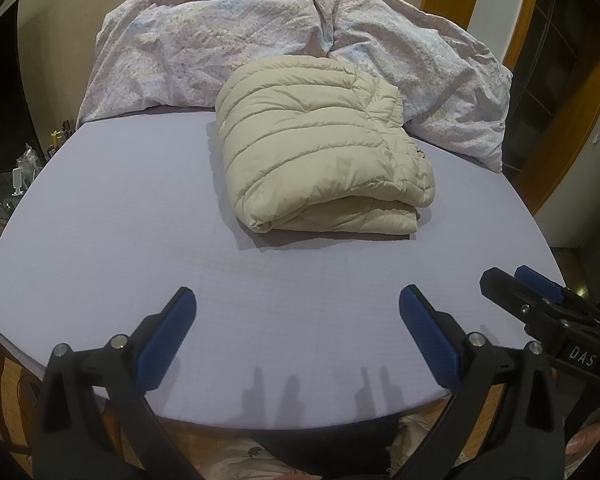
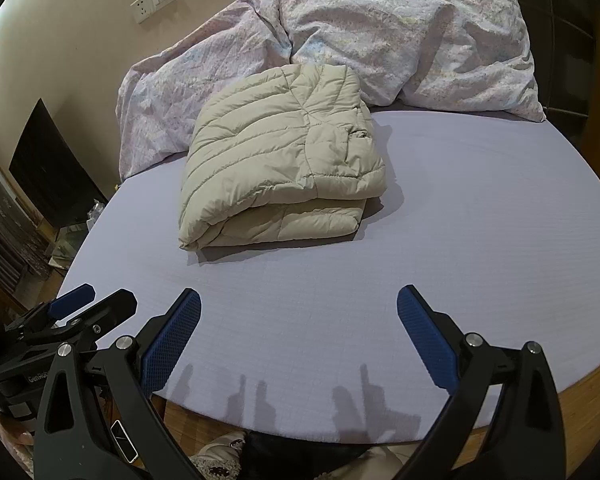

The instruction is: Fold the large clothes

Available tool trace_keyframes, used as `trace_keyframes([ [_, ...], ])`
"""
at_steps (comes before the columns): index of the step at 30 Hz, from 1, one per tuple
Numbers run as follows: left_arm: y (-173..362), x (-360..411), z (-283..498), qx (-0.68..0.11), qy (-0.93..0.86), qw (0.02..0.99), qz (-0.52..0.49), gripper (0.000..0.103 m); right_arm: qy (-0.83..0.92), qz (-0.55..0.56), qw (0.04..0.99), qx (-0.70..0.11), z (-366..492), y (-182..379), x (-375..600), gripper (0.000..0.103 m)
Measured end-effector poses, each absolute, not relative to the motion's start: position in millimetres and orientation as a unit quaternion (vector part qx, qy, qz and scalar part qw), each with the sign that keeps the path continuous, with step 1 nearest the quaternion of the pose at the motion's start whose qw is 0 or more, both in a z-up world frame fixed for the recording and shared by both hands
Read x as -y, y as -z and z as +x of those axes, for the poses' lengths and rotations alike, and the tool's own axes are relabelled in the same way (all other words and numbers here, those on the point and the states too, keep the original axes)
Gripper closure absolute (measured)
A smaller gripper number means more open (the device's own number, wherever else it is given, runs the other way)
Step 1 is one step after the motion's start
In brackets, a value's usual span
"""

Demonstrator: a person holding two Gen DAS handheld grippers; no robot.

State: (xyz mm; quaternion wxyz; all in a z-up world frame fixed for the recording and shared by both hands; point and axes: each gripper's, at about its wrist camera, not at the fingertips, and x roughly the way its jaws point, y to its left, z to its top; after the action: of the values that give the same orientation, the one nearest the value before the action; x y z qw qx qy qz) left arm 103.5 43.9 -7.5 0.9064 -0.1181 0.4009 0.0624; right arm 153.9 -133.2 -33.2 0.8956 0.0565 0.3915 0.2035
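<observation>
Lavender bedsheet (image 1: 100,240) covers the whole working surface, bare along its near edge. Over that edge the left gripper (image 1: 298,304) hangs with its blue-padded fingers spread wide and nothing between them; the right gripper (image 2: 299,306) is just beside it, equally spread and empty. Nothing lies between them and the beige puffer jacket (image 1: 320,148), which sits folded into a thick bundle mid-bed. Just behind it, touching its far side, a crumpled floral duvet (image 1: 204,44) is heaped against the wall. A wall socket (image 2: 154,0) shows above.
</observation>
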Motion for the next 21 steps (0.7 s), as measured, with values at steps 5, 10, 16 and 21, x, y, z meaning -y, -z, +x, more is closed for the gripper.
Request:
trace_keyframes([
  [5,7.7,-43.3,103.8,-0.401,-0.062,0.906,-0.118,0.003,-0.204,0.056,0.895,-0.392,154.3,33.7,133.1,0.003],
  [10,8.6,-43.6,104.4,-0.401,-0.062,0.906,-0.118,0.003,-0.204,0.056,0.895,-0.392,155.2,34.9,132.4,0.003],
  [16,9.0,-44.1,104.9,-0.402,-0.06,0.906,-0.118,0.003,-0.204,0.057,0.894,-0.395,155.7,36.8,131.8,0.003],
  [21,9.0,-44.2,104.9,-0.402,-0.06,0.906,-0.118,0.003,-0.204,0.058,0.894,-0.395,157.0,37.5,132.8,0.003],
])
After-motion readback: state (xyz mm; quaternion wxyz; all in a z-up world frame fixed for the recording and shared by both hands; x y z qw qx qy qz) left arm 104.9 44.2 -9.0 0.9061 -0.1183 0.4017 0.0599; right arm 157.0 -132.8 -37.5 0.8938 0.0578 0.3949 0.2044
